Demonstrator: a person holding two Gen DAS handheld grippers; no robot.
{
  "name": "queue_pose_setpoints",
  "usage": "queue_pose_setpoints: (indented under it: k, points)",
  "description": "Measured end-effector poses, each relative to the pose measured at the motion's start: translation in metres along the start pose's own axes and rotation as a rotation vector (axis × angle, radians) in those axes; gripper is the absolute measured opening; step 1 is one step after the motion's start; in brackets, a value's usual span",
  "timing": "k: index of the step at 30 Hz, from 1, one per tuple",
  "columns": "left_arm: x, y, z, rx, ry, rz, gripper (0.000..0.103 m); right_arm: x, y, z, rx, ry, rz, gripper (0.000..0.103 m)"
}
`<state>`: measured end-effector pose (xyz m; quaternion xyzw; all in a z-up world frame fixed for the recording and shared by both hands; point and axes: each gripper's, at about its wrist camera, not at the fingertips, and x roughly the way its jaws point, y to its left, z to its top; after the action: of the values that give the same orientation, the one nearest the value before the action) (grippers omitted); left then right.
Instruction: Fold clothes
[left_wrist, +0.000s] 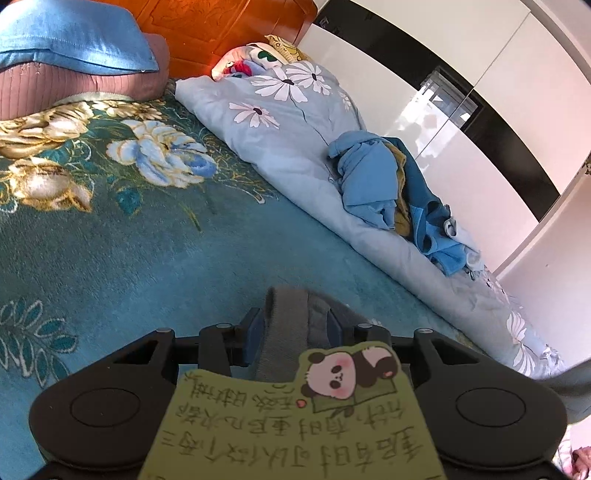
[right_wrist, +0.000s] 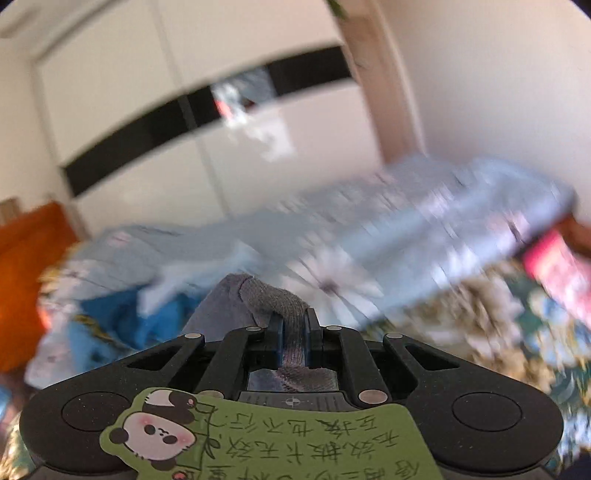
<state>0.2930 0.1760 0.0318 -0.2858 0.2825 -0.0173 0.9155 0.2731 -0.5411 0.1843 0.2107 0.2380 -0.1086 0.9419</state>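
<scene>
A grey knit garment (left_wrist: 288, 321) lies bunched between the fingers of my left gripper (left_wrist: 297, 325), whose blue pads press its thick ribbed edge from both sides, low over the teal floral blanket (left_wrist: 147, 240). In the right wrist view my right gripper (right_wrist: 294, 328) is shut on a ribbed strip of the same grey garment (right_wrist: 273, 299), which rises in a fold ahead of the fingertips. That view is heavily blurred. How the rest of the garment hangs is hidden below both grippers.
A pale blue daisy quilt (left_wrist: 295, 129) runs along the bed's right side, with a crumpled pile of blue clothes (left_wrist: 388, 184) on it. A blue pillow (left_wrist: 66, 40) and the orange headboard (left_wrist: 221, 29) are at the back. White wardrobe doors (left_wrist: 443, 92) stand beyond.
</scene>
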Motion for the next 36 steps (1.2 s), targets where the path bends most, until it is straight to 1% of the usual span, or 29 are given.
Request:
queue_pose_setpoints:
  k: [4, 6, 7, 8, 9, 10, 11, 12, 13, 14, 15, 17, 19, 22, 24, 27, 28, 29, 30, 31, 33, 34, 35, 36]
  points:
    - [0.000, -0.003, -0.001, 0.015, 0.004, 0.008, 0.037, 0.073, -0.042, -0.040, 0.076, 0.172, -0.125, 0.009]
    - [0.001, -0.005, 0.000, 0.027, 0.008, 0.011, 0.038, 0.100, -0.058, -0.067, 0.125, 0.243, -0.171, 0.009]
    - [0.002, -0.005, 0.002, 0.033, 0.010, 0.012, 0.041, 0.104, -0.062, -0.079, 0.139, 0.258, -0.193, 0.009]
    - [0.004, -0.005, 0.003, 0.042, 0.010, 0.011, 0.041, 0.109, -0.067, -0.089, 0.151, 0.271, -0.213, 0.011]
    - [0.007, -0.006, 0.005, 0.051, 0.011, 0.010, 0.042, 0.109, -0.070, -0.095, 0.159, 0.264, -0.225, 0.013]
    - [0.009, -0.007, 0.006, 0.061, 0.012, 0.009, 0.042, 0.108, -0.072, -0.097, 0.161, 0.248, -0.238, 0.023]
    - [0.013, -0.007, 0.007, 0.071, 0.018, 0.011, 0.043, 0.105, -0.072, -0.097, 0.153, 0.240, -0.244, 0.027]
    - [0.019, -0.008, 0.009, 0.082, 0.025, 0.013, 0.044, 0.102, -0.072, -0.096, 0.129, 0.232, -0.253, 0.028]
    - [0.026, -0.008, 0.009, 0.087, 0.037, 0.013, 0.045, 0.096, -0.072, -0.096, 0.101, 0.223, -0.259, 0.035]
    - [0.034, -0.009, 0.008, 0.091, 0.051, 0.013, 0.045, 0.091, -0.071, -0.096, 0.073, 0.214, -0.265, 0.039]
    - [0.042, -0.009, 0.007, 0.095, 0.066, 0.013, 0.045, 0.085, -0.071, -0.096, 0.049, 0.206, -0.270, 0.040]
    - [0.056, -0.011, 0.005, 0.099, 0.090, 0.018, 0.049, 0.076, -0.068, -0.101, 0.044, 0.202, -0.254, 0.042]
    - [0.071, -0.013, 0.000, 0.109, 0.110, 0.034, 0.050, 0.084, -0.069, -0.114, 0.095, 0.267, -0.161, 0.041]
    - [0.085, -0.016, -0.007, 0.132, 0.116, 0.050, 0.051, 0.103, -0.060, -0.145, 0.161, 0.365, -0.105, 0.040]
    - [0.094, -0.016, -0.010, 0.132, 0.132, 0.052, 0.052, 0.113, -0.057, -0.159, 0.204, 0.385, -0.126, 0.040]
    - [0.104, -0.014, -0.012, 0.121, 0.149, 0.051, 0.054, 0.121, -0.056, -0.168, 0.309, 0.355, -0.135, 0.042]
    - [0.107, -0.014, -0.013, 0.121, 0.152, 0.055, 0.054, 0.122, -0.053, -0.169, 0.322, 0.341, -0.144, 0.040]
    - [0.109, -0.016, -0.013, 0.120, 0.154, 0.060, 0.054, 0.123, -0.051, -0.169, 0.325, 0.332, -0.152, 0.026]
    - [0.112, -0.017, -0.013, 0.122, 0.156, 0.063, 0.055, 0.125, -0.049, -0.168, 0.330, 0.324, -0.158, 0.014]
    - [0.114, -0.018, -0.014, 0.122, 0.158, 0.068, 0.055, 0.125, -0.049, -0.168, 0.344, 0.319, -0.149, 0.005]
    - [0.116, -0.018, -0.015, 0.119, 0.155, 0.070, 0.054, 0.118, -0.051, -0.167, 0.414, 0.280, -0.109, 0.004]
    - [0.117, -0.018, -0.015, 0.119, 0.152, 0.074, 0.051, 0.114, -0.053, -0.165, 0.435, 0.255, -0.088, 0.004]
    - [0.116, -0.018, -0.015, 0.128, 0.146, 0.080, 0.038, 0.106, -0.052, -0.161, 0.443, 0.226, -0.062, 0.003]
    - [0.115, -0.019, -0.016, 0.140, 0.141, 0.087, 0.033, 0.097, -0.051, -0.157, 0.448, 0.197, -0.037, 0.003]
